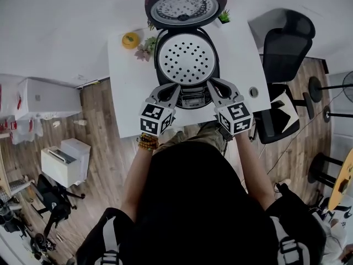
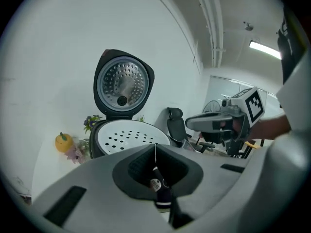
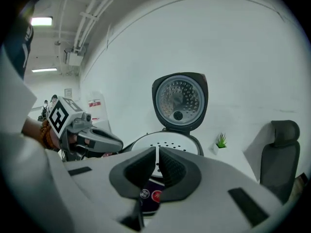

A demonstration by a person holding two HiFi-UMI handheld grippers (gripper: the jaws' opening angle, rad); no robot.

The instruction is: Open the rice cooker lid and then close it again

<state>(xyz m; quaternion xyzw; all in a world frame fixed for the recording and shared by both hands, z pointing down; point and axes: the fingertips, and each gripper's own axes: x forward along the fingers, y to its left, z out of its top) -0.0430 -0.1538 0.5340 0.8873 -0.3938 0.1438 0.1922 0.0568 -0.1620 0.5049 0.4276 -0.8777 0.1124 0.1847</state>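
Rice cooker (image 1: 186, 65) open before me
My left claw (image 1: 177, 87) and right claw (image 1: 211, 84) are both pressed together, empty; the cooker sits just ahead at twelve o'clock on the bench (image 1: 127, 93), lid (image 1: 185, 7) raised.

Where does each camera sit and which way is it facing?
Head view: on the person's head, steeply down onto the white table, open rice cooker, both forearms, left gripper and right gripper.
Left gripper view: on the left gripper, along its shut jaws at the rice cooker; right gripper at right.
Right gripper view: on the right gripper, along its shut jaws at the rice cooker; left gripper at left.
All share the raised lid.
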